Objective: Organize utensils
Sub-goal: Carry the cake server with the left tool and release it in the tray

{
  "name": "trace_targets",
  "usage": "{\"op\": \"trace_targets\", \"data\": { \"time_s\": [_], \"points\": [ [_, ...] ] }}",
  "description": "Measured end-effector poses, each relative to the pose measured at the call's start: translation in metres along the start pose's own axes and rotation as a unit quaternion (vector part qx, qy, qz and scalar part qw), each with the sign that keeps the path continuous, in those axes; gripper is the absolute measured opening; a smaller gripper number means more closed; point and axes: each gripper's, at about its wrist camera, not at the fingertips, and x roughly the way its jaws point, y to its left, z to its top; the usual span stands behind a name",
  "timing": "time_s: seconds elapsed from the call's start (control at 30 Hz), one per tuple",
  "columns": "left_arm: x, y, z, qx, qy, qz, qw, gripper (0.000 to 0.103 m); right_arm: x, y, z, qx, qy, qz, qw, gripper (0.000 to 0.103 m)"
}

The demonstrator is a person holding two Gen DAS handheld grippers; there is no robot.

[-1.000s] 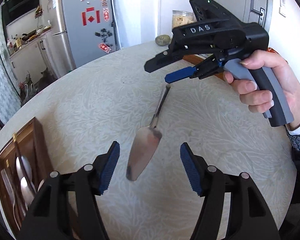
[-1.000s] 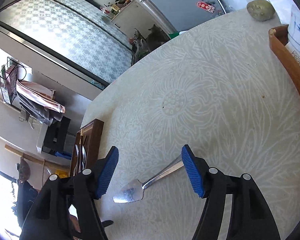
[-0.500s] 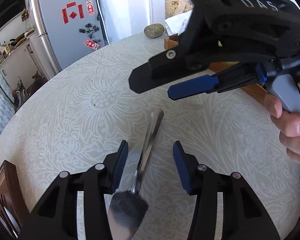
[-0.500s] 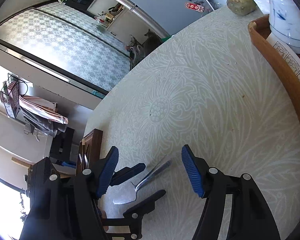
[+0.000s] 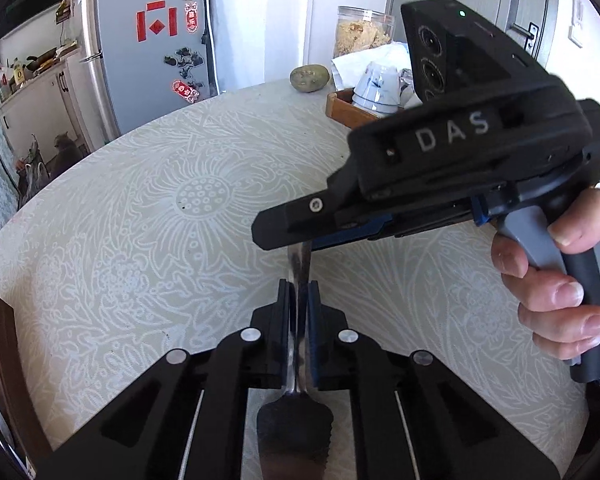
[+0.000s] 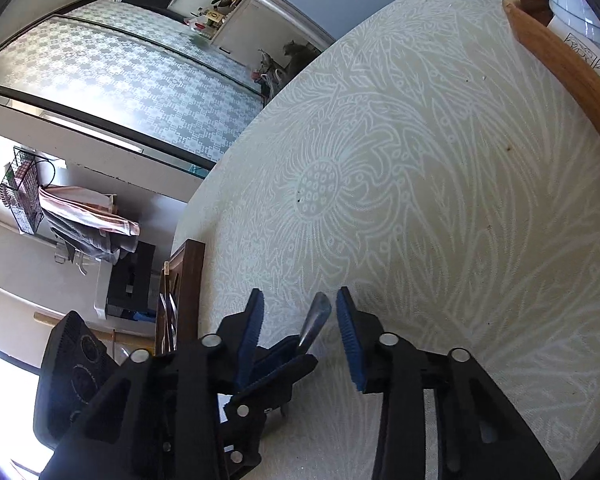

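- The server's [image 5: 300, 280] handle is clamped by the left gripper [image 5: 299, 300]; its blade is partly hidden under the fingers.
- The right gripper [image 6: 298, 320] is held open around the handle tip.
- The utensil box [image 6: 188, 280] at the table [image 6: 420, 200] edge is cut off.

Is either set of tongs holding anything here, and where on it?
Left tongs are shut on the cake server, gripping its handle near the blade. Right tongs are open, holding nothing.

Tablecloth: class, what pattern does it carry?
The tablecloth carries a pale floral, sunflower-like pattern, clearest in the right wrist view.
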Motion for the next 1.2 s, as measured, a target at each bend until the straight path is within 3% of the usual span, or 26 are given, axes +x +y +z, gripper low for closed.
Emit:
{"op": "trace_targets", "data": {
  "time_s": [0.13, 0.5, 0.77, 1.0, 1.2],
  "points": [
    [-0.006, 0.004, -0.001, -0.013, -0.005, -0.013, 0.9998, 0.009, 0.001, 0.0, 0.0, -0.002, -0.001, 0.0, 1.0, 0.009],
    [-0.048, 0.01, -0.001, -0.018, -0.037, -0.008, 0.9991, 0.009, -0.011, 0.033, -0.003, -0.011, -0.006, 0.047, 0.999, 0.002],
    [-0.117, 0.034, -0.015, -0.04, -0.078, 0.022, 0.9959, 0.009, -0.003, 0.109, -0.015, -0.051, -0.001, 0.066, 0.996, 0.001],
    [-0.177, 0.082, -0.045, -0.082, -0.079, 0.075, 0.9906, 0.008, 0.05, 0.192, -0.027, -0.096, 0.039, 0.088, 0.991, 0.002],
    [-0.186, 0.123, -0.074, -0.127, -0.06, 0.099, 0.9851, 0.008, 0.117, 0.223, -0.038, -0.108, 0.083, 0.084, 0.987, 0.002]
  ]
}}
